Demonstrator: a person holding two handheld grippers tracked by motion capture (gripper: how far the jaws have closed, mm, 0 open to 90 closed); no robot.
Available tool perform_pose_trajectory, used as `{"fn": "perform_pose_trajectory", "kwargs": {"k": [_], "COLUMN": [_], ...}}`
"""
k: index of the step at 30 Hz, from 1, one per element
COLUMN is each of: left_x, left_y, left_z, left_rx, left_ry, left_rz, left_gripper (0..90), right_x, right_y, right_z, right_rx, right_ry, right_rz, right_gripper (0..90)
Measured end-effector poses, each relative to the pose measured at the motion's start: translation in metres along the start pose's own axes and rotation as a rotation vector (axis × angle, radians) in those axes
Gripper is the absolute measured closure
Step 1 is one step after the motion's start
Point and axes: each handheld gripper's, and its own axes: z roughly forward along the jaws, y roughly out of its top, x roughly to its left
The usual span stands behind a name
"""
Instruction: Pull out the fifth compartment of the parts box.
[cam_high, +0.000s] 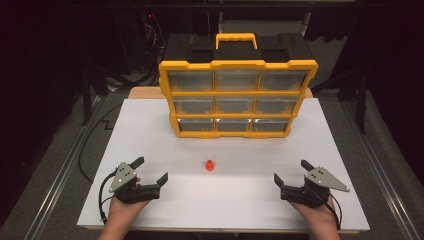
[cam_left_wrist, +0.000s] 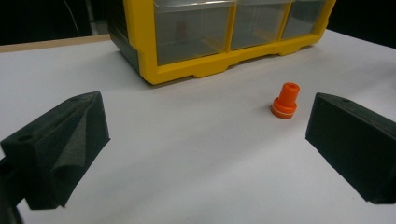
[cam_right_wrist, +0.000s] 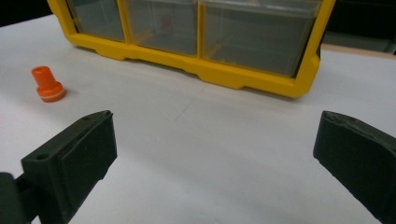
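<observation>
A small orange peg-shaped piece (cam_high: 209, 165) (cam_left_wrist: 285, 101) (cam_right_wrist: 47, 84) stands upright on the white table (cam_high: 225, 200), in front of a yellow and black drawer organizer (cam_high: 237, 92) (cam_left_wrist: 210, 37) (cam_right_wrist: 201, 42) with clear drawers. My left gripper (cam_high: 150, 170) (cam_left_wrist: 205, 144) rests near the front left, open, its jaws empty. At the front right my right gripper (cam_high: 291, 172) (cam_right_wrist: 215, 158) is open too, with nothing between its jaws. The orange piece lies between the two grippers, a little farther from me, apart from both.
The organizer stands upright at the back middle of the table, with a yellow carry handle (cam_high: 236, 39) on top. Metal rails (cam_high: 60, 170) run along both sides of the table. Dark floor and cables surround it.
</observation>
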Motion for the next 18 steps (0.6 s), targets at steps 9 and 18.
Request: {"fn": "perform_pose_trajectory", "kwargs": {"k": [9, 18], "left_x": [-0.0005, -0.0009], "left_y": [-0.0002, -0.0002], "left_z": [0.0005, 0.0014], "left_rx": [-0.001, 0.0], "left_ry": [0.002, 0.0], "left_rz": [0.0, -0.003], "left_gripper": [0.8, 0.8], "right_x": [-0.0054, -0.0052], "right_y": [-0.0041, -0.0044], "right_z": [0.002, 0.0034], "right_rx": [0.023, 0.032], "right_ry": [-0.02, -0.014], "right_rz": [0.014, 0.006], "right_gripper": [0.2, 0.2]}}
